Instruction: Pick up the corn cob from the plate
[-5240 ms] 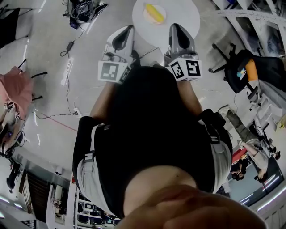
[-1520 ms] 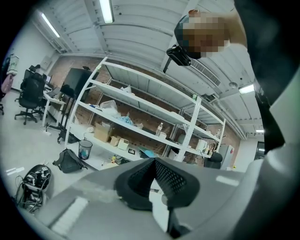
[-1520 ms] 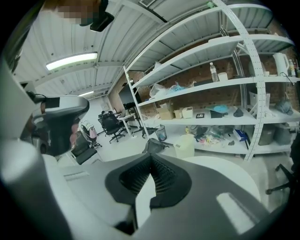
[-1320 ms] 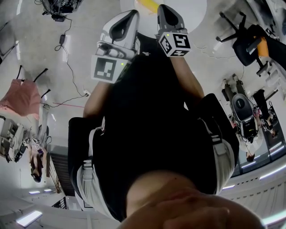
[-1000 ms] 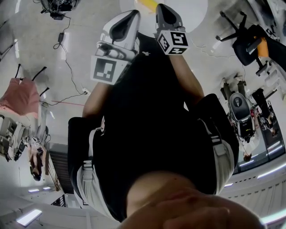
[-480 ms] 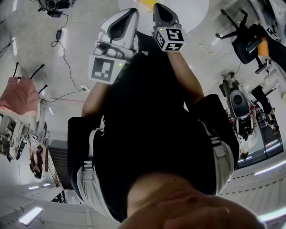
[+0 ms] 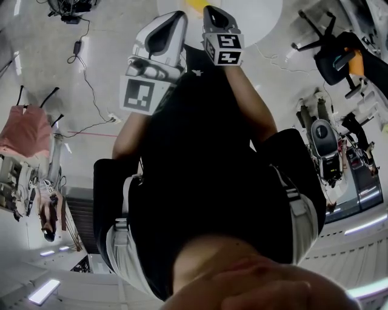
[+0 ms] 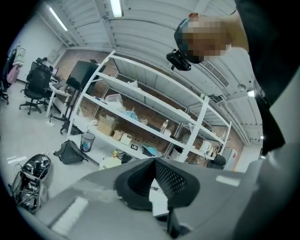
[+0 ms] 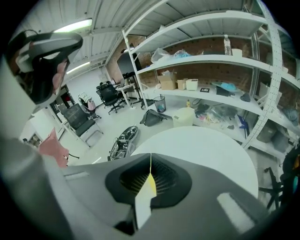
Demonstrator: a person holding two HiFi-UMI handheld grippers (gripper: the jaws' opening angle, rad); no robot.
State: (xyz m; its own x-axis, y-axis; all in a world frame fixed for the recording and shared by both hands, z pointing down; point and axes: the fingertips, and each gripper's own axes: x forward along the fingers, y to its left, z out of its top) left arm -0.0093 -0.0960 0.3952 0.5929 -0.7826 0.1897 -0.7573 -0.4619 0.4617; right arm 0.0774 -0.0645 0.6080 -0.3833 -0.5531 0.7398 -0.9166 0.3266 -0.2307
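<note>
My left gripper (image 8: 153, 160) has its jaws pressed together on nothing, and so has my right gripper (image 9: 150, 161). The corn (image 7: 197, 3) shows at 12 o'clock on the round white surface (image 7: 260, 15), just beyond my right gripper's tips.

In the head view the corn cob (image 7: 197, 3) is only a yellow scrap cut off by the top edge. The plate under it cannot be made out, and the white tabletop (image 7: 260, 18) is cropped by that same edge. In the right gripper view the cob shows only as a thin yellow sliver through the slit below the closed jaws, and the goods on the shelving (image 9: 211, 58) are too small to identify.
</note>
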